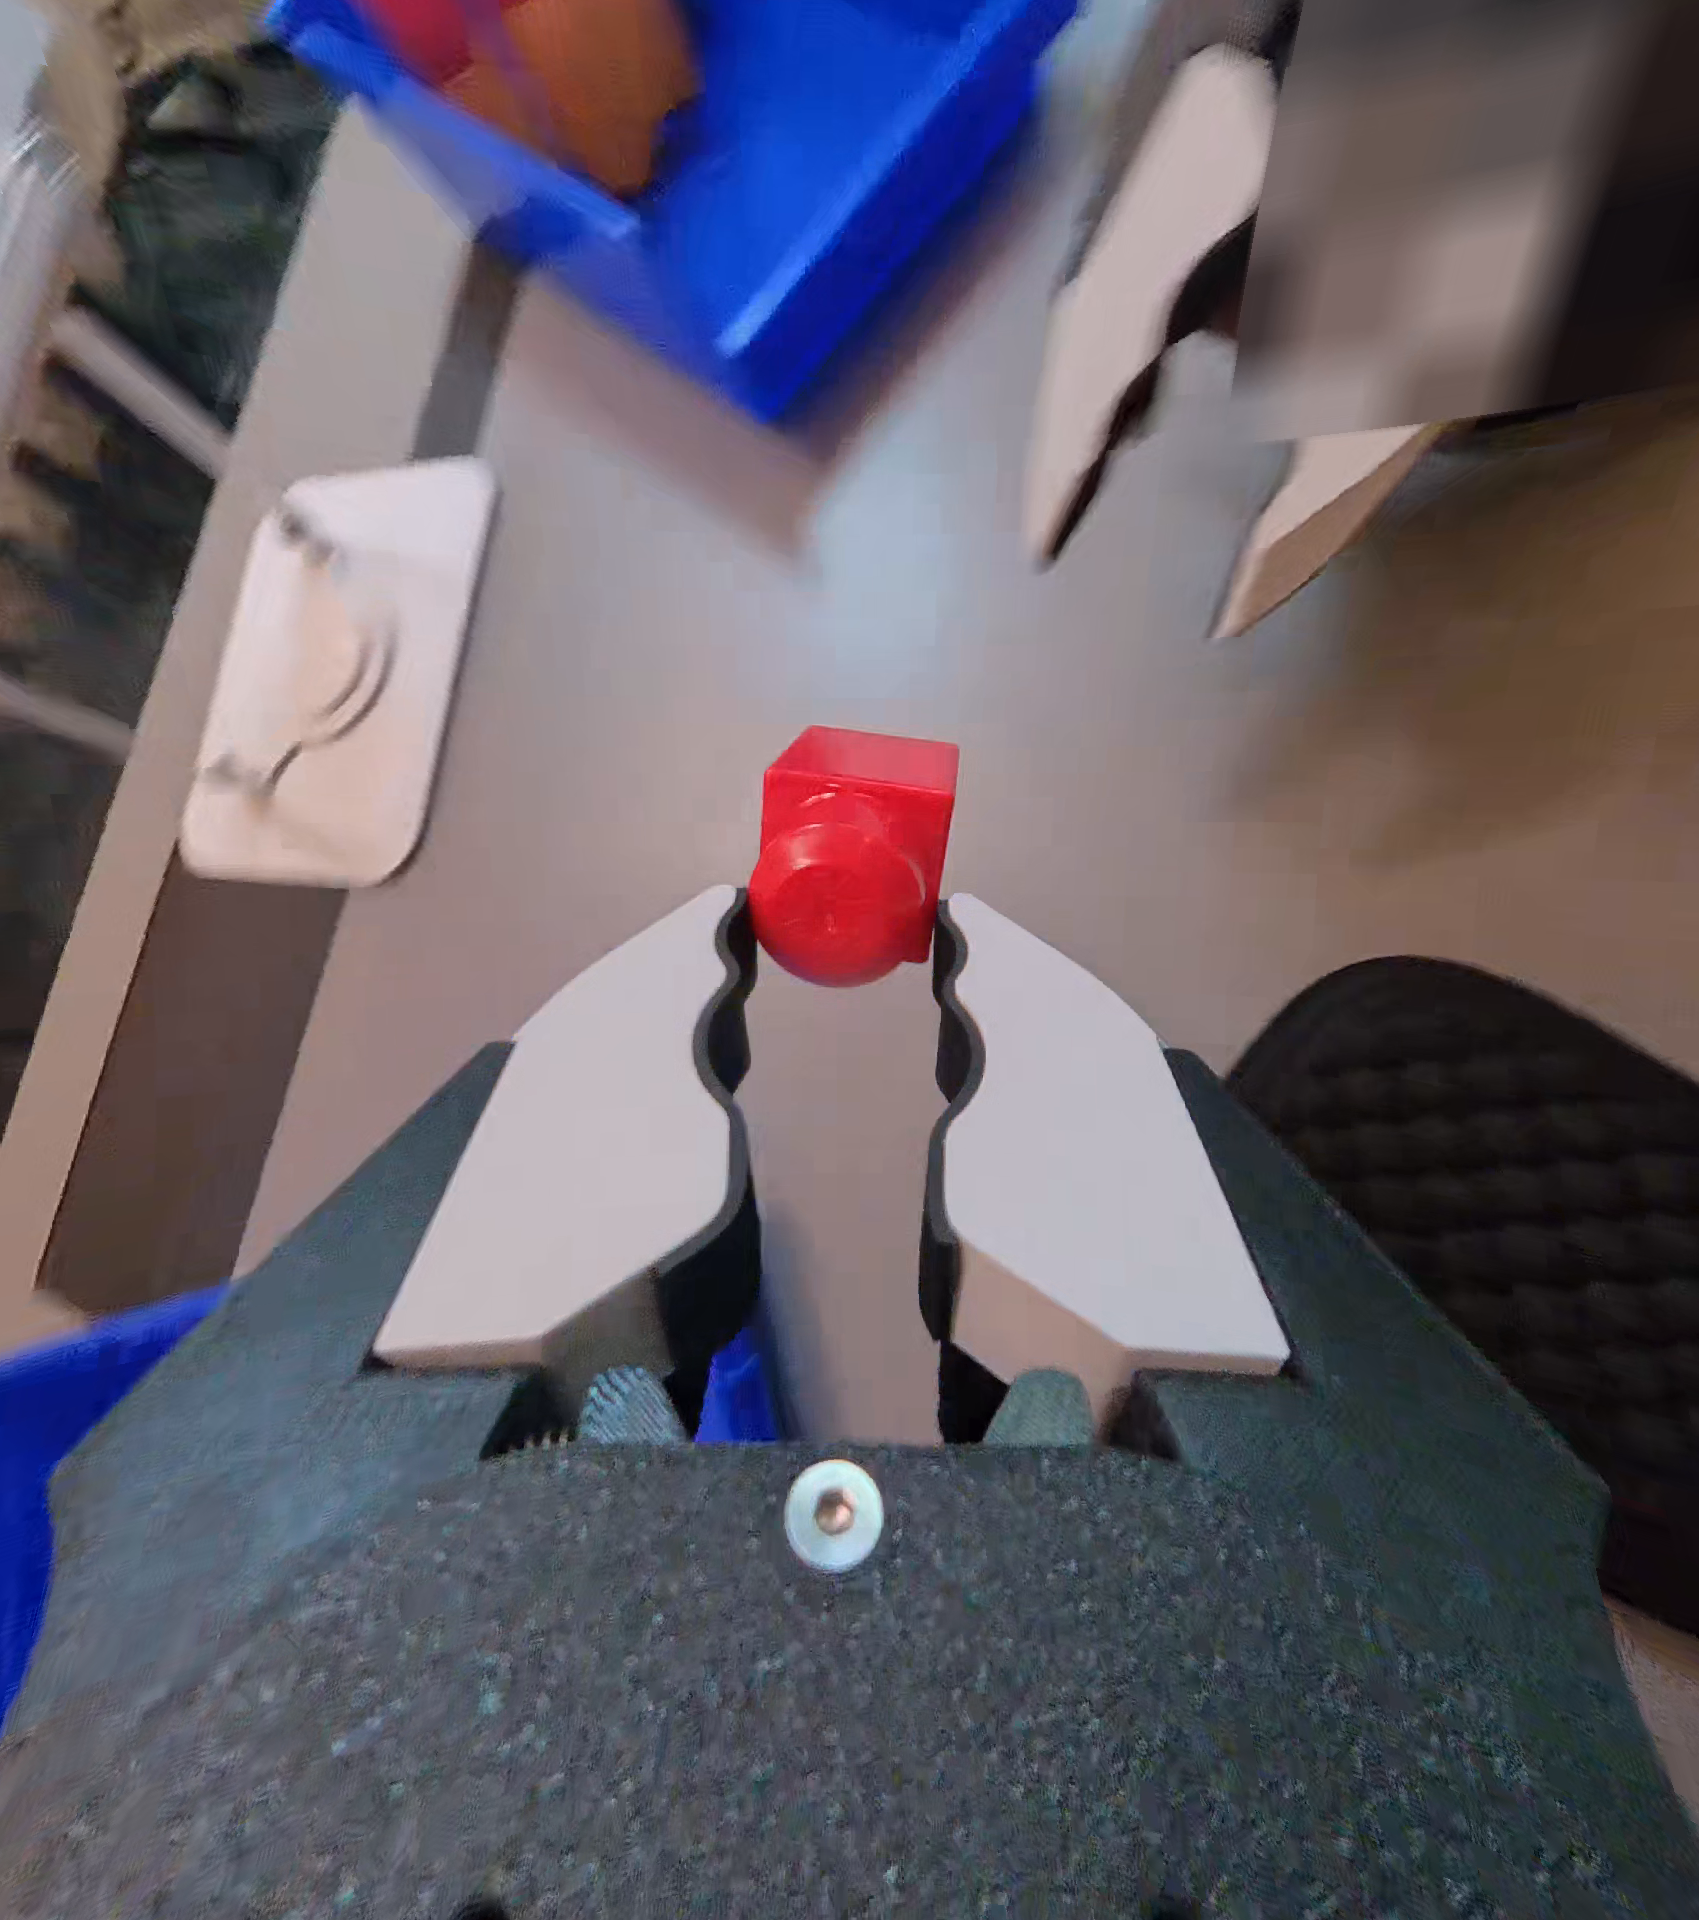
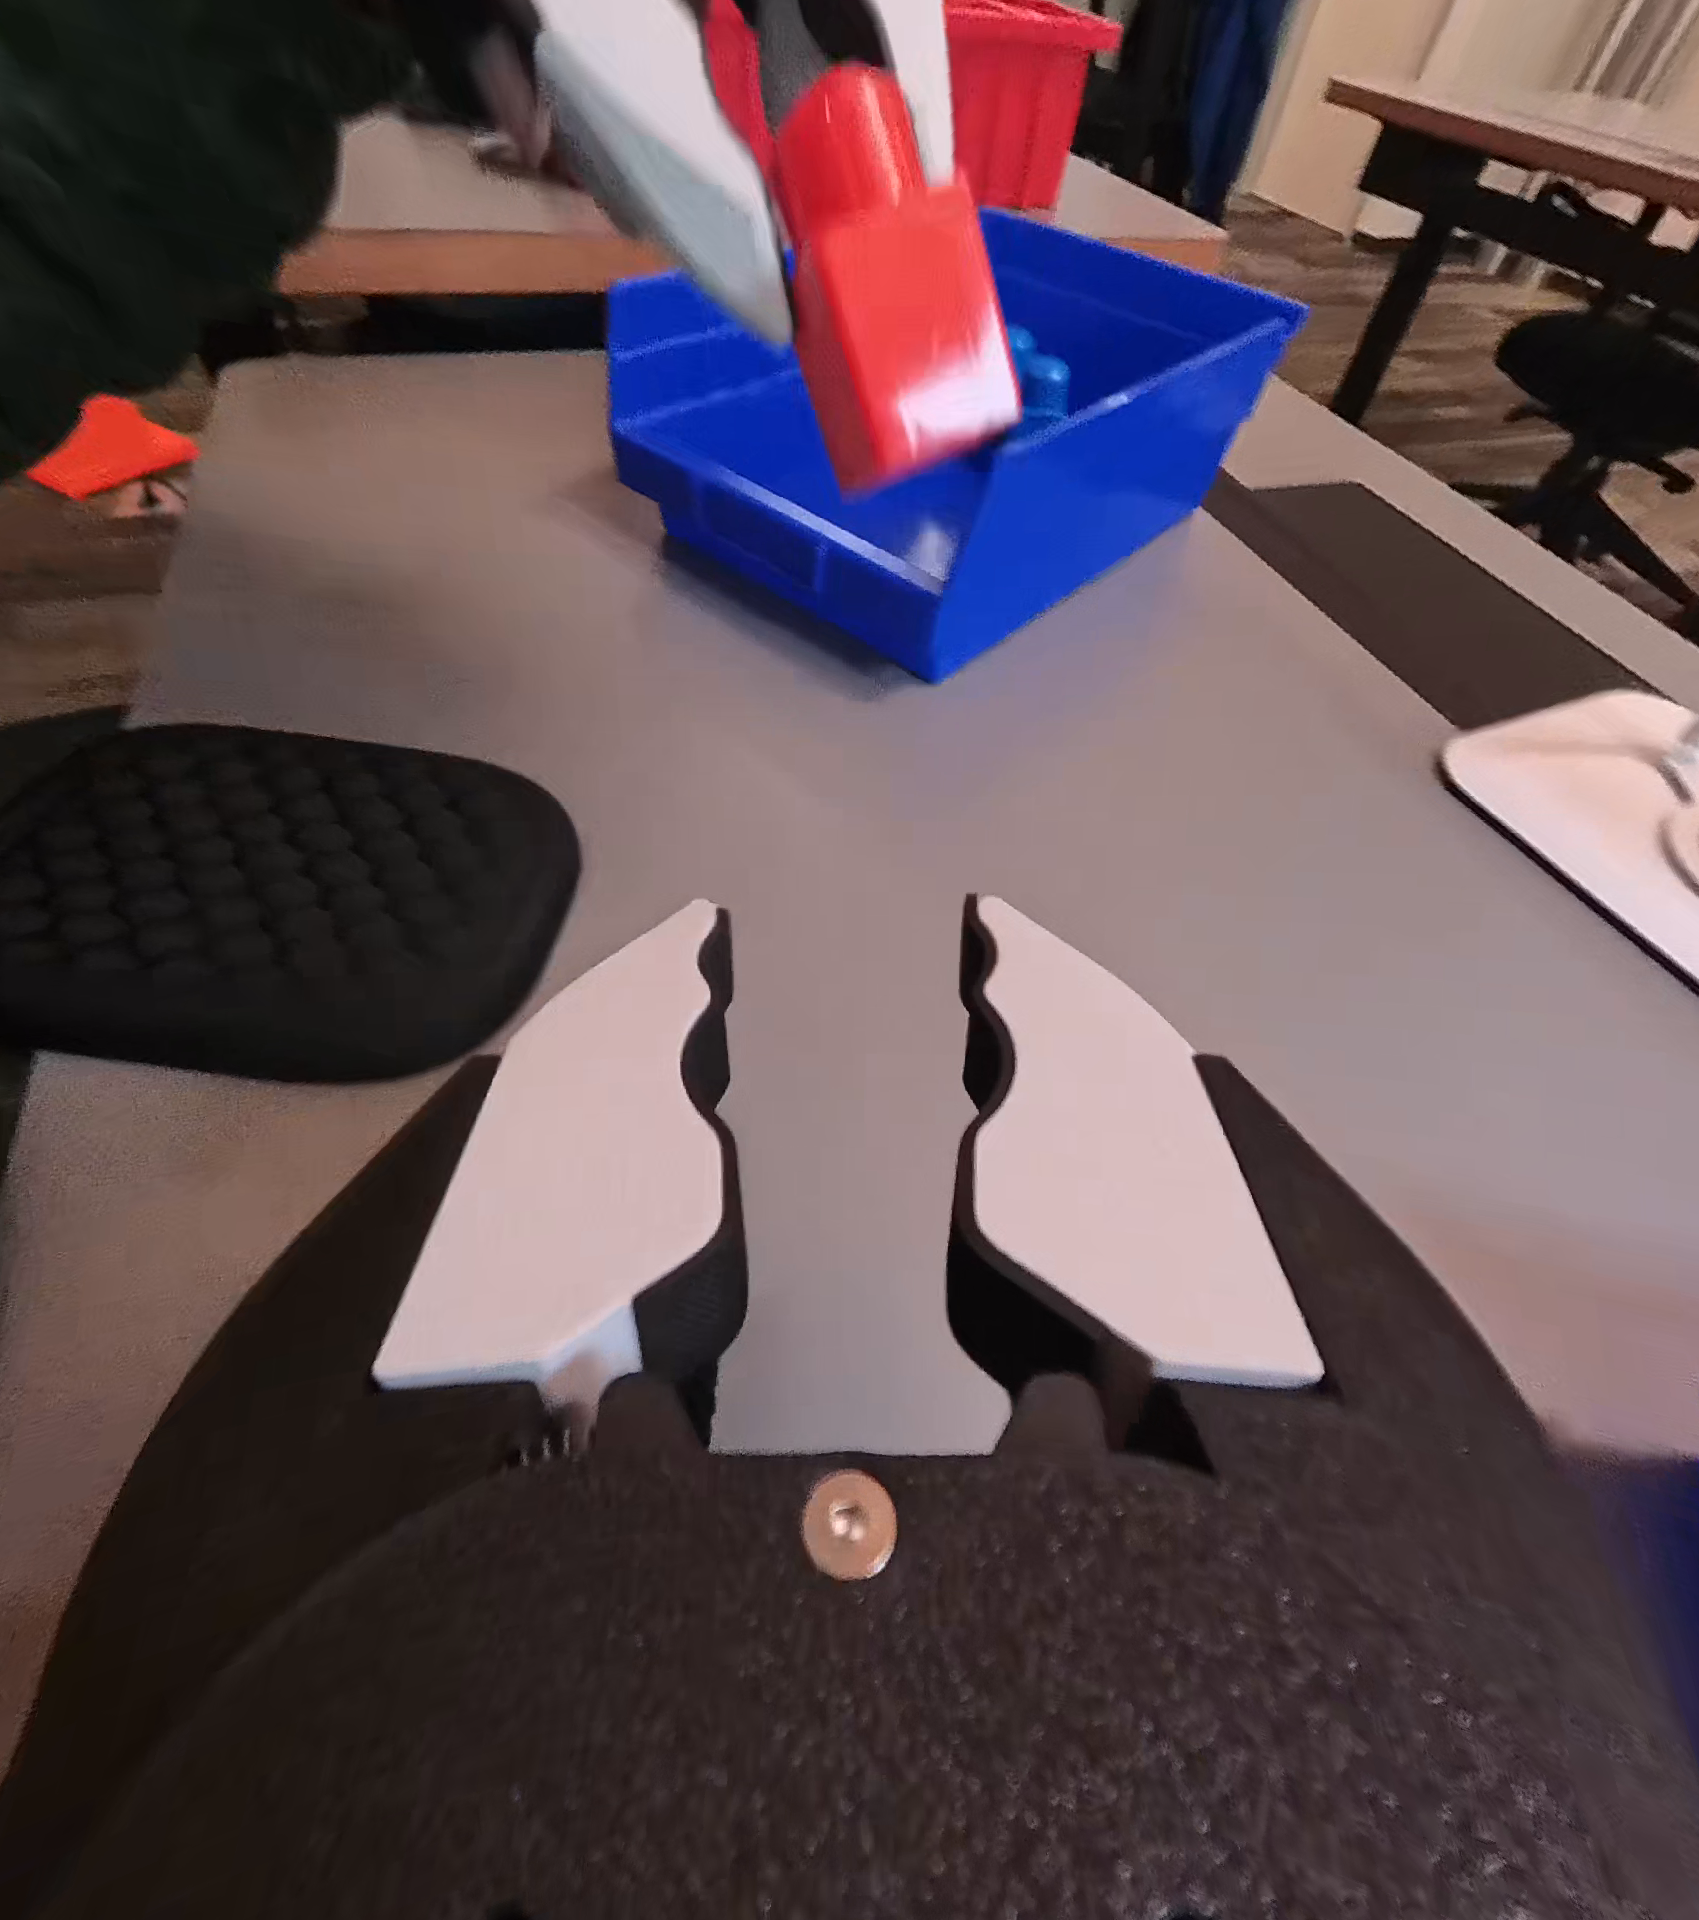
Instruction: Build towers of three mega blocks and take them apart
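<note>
Left gripper (image 1: 840,914) clamps red block (image 1: 850,852) at its fingertips.
Above the table (image 2: 824,779), short of the blue bin (image 2: 1032,582); right gripper (image 2: 845,925) gapes empty.

Soft, even indoor light; motion blur smears both views' far parts, and wide-angle distortion bends edges.

A bin (image 2: 938,540) sits far on the table (image 2: 824,790) — a cushion (image 2: 232,904) near left, a lamp base (image 2: 1603,831) right; the held block (image 2: 886,312) hangs above the bin.
</note>
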### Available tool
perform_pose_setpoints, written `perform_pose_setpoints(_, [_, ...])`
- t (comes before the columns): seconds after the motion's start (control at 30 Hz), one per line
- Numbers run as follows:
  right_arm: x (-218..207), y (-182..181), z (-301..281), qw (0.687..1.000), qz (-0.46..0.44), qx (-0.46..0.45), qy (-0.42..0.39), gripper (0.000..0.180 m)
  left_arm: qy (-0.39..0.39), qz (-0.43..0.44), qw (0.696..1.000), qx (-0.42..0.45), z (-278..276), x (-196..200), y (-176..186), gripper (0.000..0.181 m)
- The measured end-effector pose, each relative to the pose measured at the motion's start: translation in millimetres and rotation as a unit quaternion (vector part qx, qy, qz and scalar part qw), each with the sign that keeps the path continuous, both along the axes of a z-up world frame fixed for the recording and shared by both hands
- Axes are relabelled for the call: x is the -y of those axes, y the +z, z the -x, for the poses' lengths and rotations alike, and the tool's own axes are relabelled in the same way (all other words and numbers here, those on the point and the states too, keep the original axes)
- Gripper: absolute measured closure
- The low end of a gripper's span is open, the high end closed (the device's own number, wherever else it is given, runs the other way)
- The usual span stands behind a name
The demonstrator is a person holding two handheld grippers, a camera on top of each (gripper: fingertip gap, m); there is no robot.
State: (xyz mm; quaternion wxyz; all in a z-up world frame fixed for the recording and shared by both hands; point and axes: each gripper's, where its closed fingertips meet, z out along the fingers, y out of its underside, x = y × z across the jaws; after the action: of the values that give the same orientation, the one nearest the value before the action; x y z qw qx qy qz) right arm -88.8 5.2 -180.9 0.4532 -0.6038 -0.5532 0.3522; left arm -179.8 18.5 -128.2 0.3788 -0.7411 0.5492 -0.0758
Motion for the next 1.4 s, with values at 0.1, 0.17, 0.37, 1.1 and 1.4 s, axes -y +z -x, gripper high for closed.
perform_pose_setpoints(0.1, [12.1,1.8,16.4,1.0,-0.02,0.003,0.014,0.125,-0.063,0.004,0.998,-0.026,-44.2,24.6,-18.7,0.148])
perform_pose_setpoints(0.17, [18.6,-0.3,22.0,0.999,-0.045,0.01,0.024,0.121,-0.091,0.016,0.995,-0.034,-63.7,36.6,-31.4,0.148])
perform_pose_setpoints(0.37, [30.2,1.7,14.2,0.993,-0.099,0.025,0.052,0.144,-0.086,0.014,0.996,0.001,-56.3,31.7,-19.9,0.145])
perform_pose_setpoints(1.1, [-1.2,3.3,-8.6,0.999,-0.021,-0.02,0.015,0.143,0.485,0.15,0.849,-0.145,342.8,-173.8,-132.3,0.138])
perform_pose_setpoints(1.4, [-4.6,-1.9,-9.4,1.0,-0.014,-0.009,0.006,0.143,0.353,0.084,0.927,-0.092,245.4,-170.5,-59.2,0.147])
